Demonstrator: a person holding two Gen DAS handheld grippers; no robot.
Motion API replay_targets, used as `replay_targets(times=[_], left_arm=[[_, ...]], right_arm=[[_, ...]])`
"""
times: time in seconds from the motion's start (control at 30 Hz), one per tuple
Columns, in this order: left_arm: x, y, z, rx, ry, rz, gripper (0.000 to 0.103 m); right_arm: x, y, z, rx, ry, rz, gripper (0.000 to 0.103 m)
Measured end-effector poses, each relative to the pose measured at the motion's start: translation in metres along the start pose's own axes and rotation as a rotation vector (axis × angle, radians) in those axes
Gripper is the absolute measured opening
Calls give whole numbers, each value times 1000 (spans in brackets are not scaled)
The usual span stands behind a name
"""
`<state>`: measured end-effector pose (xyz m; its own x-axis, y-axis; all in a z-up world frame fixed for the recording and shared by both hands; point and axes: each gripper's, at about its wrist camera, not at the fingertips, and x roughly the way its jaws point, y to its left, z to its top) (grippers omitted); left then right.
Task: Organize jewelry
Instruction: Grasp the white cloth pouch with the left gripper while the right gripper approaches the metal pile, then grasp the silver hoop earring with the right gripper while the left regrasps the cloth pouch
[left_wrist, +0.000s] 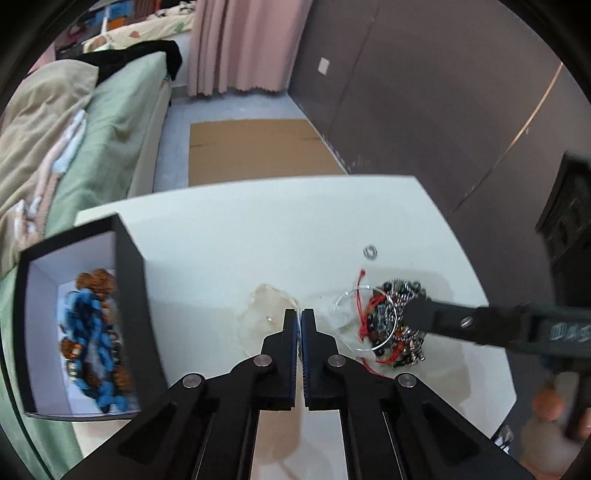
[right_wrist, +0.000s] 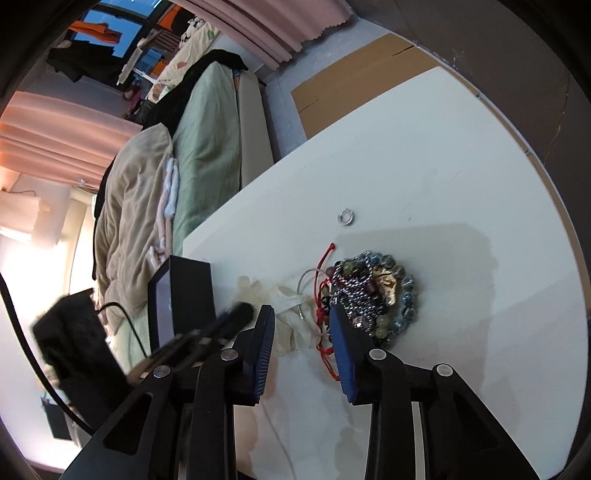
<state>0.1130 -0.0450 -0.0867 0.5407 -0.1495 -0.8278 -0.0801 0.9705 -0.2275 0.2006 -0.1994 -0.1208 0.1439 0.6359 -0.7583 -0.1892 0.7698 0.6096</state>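
A tangled pile of beaded bracelets, chains and red cord (left_wrist: 399, 295) (right_wrist: 369, 291) lies on the white table (left_wrist: 258, 229), partly on a crumpled clear plastic bag (left_wrist: 264, 306) (right_wrist: 288, 299). A thin clear bangle (left_wrist: 341, 297) rests on the pile's left side. My left gripper (left_wrist: 299, 314) is shut with its tips on the bag's film. My right gripper (right_wrist: 300, 310) (left_wrist: 413, 314) hangs open over the pile's left edge, with film and red cord between its fingers; neither pad presses on them. A black box (left_wrist: 129, 295) (right_wrist: 192, 295) at the left holds blue and brown bead strands (left_wrist: 92, 332).
A small silver ring (left_wrist: 369, 252) (right_wrist: 346, 216) lies alone beyond the pile. A bed with a green sheet (left_wrist: 110, 129) runs along the table's left. Flat cardboard (left_wrist: 251, 147) lies on the floor behind. A dark wall (left_wrist: 406, 92) stands to the right.
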Motion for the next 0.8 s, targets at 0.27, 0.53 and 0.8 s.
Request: replay_targets(times=[0.27, 0.53, 0.8], left_arm=[[-24, 12, 7, -37, -56, -27, 1], [-46, 23, 6, -69, -110, -71, 0], [-31, 14, 6, -43, -41, -67, 3]], right_arm=[[13, -5, -1, 5, 16, -71, 29], [24, -2, 1, -20, 17, -150, 22], [3, -12, -2, 35, -34, -90, 4]])
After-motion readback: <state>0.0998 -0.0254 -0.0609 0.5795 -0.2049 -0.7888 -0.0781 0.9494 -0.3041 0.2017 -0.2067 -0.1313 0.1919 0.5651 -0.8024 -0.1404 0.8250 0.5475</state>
